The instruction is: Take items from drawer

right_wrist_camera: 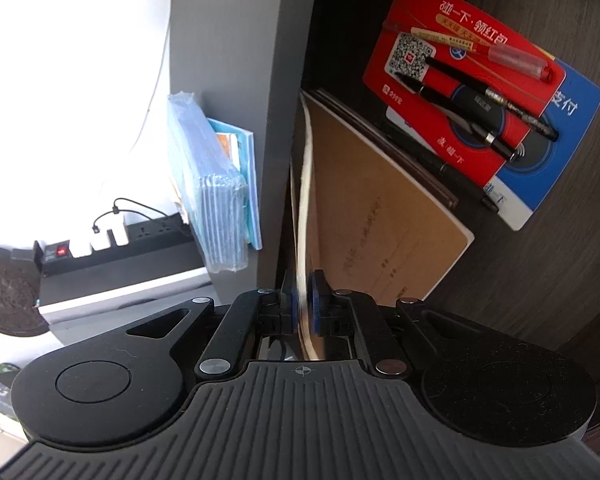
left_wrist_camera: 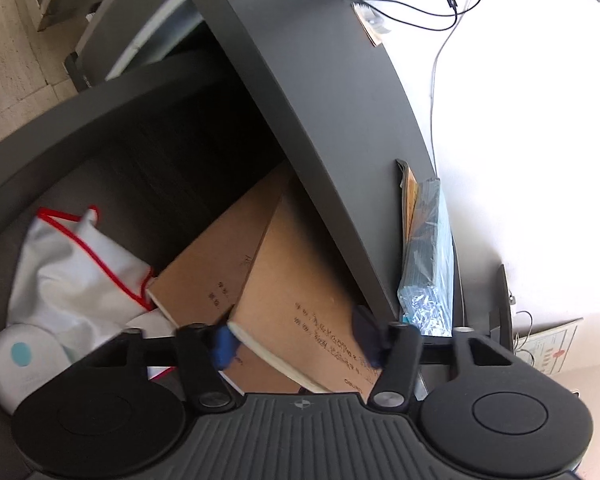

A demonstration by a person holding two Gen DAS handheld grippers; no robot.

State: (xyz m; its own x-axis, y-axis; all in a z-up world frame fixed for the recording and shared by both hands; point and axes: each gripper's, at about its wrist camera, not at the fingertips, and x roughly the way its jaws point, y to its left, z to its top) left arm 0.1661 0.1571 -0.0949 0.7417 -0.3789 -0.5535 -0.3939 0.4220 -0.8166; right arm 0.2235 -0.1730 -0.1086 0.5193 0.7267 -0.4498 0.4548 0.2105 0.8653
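Dark drawer (right_wrist_camera: 540, 240): held pens (right_wrist_camera: 472, 116), payment cards (right_wrist_camera: 460, 92), brown notebooks (left_wrist_camera: 212, 264). Your right tongs (right_wrist_camera: 300, 304) were clamped on a raised notebook (right_wrist_camera: 380, 216); your left tongs (left_wrist_camera: 296, 336) stood apart around its edge.

A black power strip (right_wrist_camera: 116, 248) with a red switch and white plugs lies on the bench (right_wrist_camera: 228, 80). A plastic-wrapped blue stack (right_wrist_camera: 216, 196) rests nearby. Beige tiled floor (left_wrist_camera: 8, 64) shows beyond the bench.

Both wrist views close, facing into drawer (left_wrist_camera: 100, 152); share brown notebooks (right_wrist_camera: 380, 208), seemingly.
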